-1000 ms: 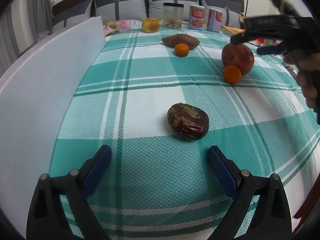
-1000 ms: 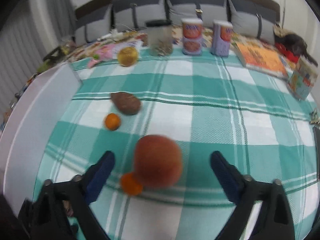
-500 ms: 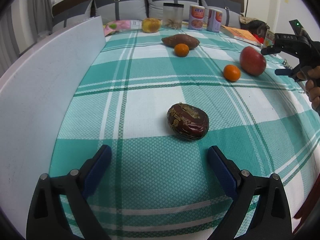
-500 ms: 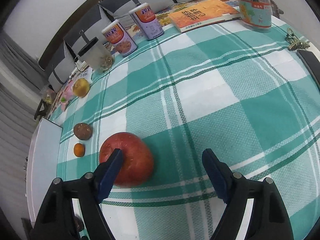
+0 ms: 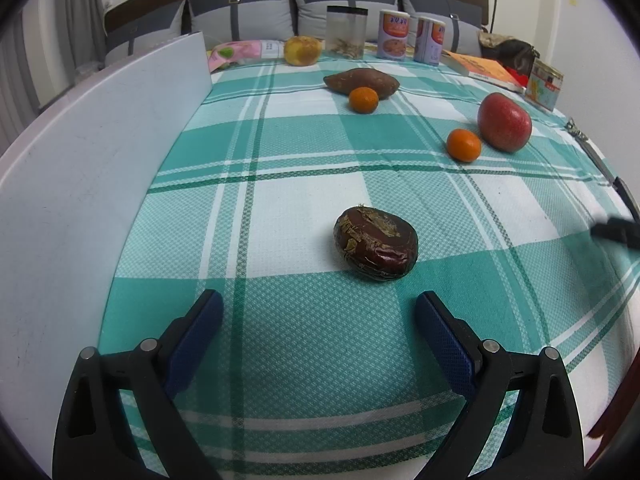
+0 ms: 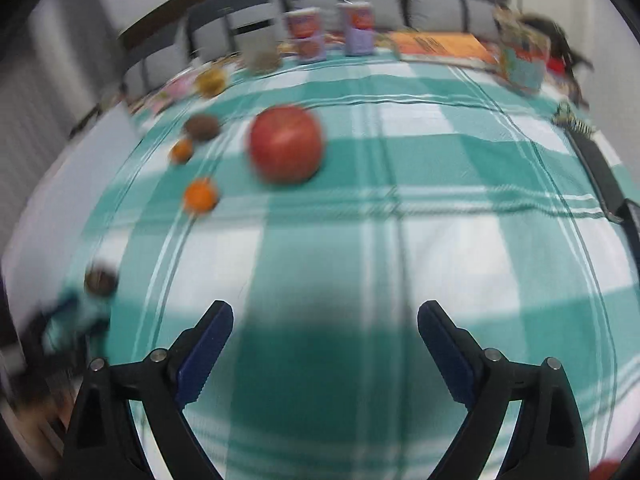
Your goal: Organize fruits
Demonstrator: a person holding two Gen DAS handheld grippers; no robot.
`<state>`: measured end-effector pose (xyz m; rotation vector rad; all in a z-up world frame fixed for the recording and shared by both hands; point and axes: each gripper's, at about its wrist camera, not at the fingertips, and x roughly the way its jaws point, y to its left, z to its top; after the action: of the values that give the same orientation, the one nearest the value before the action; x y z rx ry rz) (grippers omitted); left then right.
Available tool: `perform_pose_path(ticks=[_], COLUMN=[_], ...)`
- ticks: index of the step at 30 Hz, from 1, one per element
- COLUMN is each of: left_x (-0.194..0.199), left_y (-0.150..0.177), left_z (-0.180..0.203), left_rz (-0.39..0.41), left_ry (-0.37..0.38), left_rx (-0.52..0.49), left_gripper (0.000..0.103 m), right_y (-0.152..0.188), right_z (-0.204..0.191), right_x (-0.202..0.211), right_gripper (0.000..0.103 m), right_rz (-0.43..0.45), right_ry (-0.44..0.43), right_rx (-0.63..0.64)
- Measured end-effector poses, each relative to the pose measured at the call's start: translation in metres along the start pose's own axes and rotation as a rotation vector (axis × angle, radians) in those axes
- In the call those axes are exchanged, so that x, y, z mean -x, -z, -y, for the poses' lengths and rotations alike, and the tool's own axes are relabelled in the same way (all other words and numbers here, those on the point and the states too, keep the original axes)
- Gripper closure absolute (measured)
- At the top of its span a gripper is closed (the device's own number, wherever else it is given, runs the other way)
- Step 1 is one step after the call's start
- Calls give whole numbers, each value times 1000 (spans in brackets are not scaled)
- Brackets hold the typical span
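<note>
So the left hand-held gripper [image 5: 318, 312] is held wide with nothing between its blue pads, and the wrinkled dark fruit [image 5: 376, 243] is sat just ahead of it, a bit toward the right finger, not touched. Plenty of bare checked cloth [image 5: 280, 208] is left in front and to the right of it. To its left things are boxed in by a white board [image 5: 92, 184] stood on edge along the tabletop. Further ahead a sweet potato [image 5: 361, 81] is seen with a small orange [image 5: 363, 99] right against its near side, and off to the far right a second orange [image 5: 463, 145] is parked just beside a red apple [image 5: 504, 121].

The right hand-held gripper [image 6: 325, 334] is caught with its jaws opening, wide apart, nothing held between them. The apple [image 6: 286, 143] is well ahead of it and slightly left, with open cloth all the way in between. The right edge of the tabletop is marked by a dark strap [image 6: 600, 168] off to its right.

The right wrist view is badly smeared, so the cans [image 6: 306, 38] at the far edge can't be read. In the left wrist view only a blurred dark tip of the right hand-held gripper [image 5: 616, 230] is caught at the right edge.
</note>
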<state>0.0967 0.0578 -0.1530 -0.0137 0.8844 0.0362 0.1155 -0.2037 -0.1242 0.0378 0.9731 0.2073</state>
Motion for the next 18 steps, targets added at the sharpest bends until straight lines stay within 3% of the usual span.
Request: perform_pose_path(ticks=[3,7,11,18], left_x=[0,0,0,0], left_y=[0,0,0,0], left_z=[0,0,0,0], left_rz=[0,0,0,0], left_ry=[-2,-1,-1,-2], left_rx=[0,0,0,0], left_gripper=[5,5,5,5], right_y=[32,42,41,44], right_z=[-29,-46,-34,-32], right_x=[11,0,-11,-13], right_gripper=[8,8,0,0], right_rz=[54,51,57,81], right_ry=[42,80,90,67], right_rx=[101,204,150,140])
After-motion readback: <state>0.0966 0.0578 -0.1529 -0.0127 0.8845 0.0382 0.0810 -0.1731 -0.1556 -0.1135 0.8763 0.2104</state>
